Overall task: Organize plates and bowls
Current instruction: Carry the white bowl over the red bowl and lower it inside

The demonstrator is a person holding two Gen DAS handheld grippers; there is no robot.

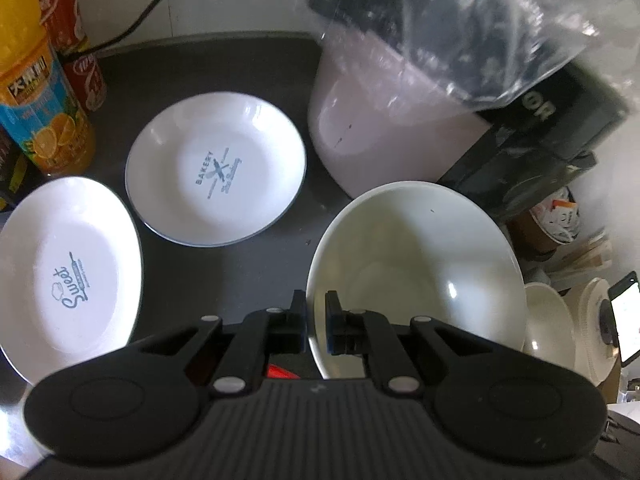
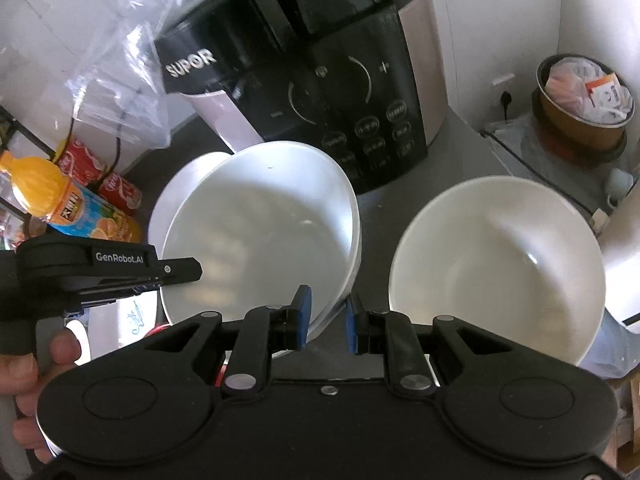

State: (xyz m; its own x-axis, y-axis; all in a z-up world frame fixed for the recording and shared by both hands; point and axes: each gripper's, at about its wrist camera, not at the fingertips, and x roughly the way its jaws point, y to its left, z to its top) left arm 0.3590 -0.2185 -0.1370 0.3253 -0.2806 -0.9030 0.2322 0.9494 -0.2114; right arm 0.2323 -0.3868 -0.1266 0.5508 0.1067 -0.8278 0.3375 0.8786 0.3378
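Observation:
My left gripper is shut on the near rim of a white bowl and holds it over the dark counter. Two white plates lie to its left, a "Bakery" plate and a "Sweet" plate. In the right wrist view the left gripper grips that same bowl from the left. My right gripper has its jaws around the bowl's right rim, a gap showing. A second white bowl sits to the right, apart from both grippers.
A Supor rice cooker stands behind the bowls, a clear plastic bag draped on it. An orange juice bottle and red cans stand at the back left. A bin sits at the far right.

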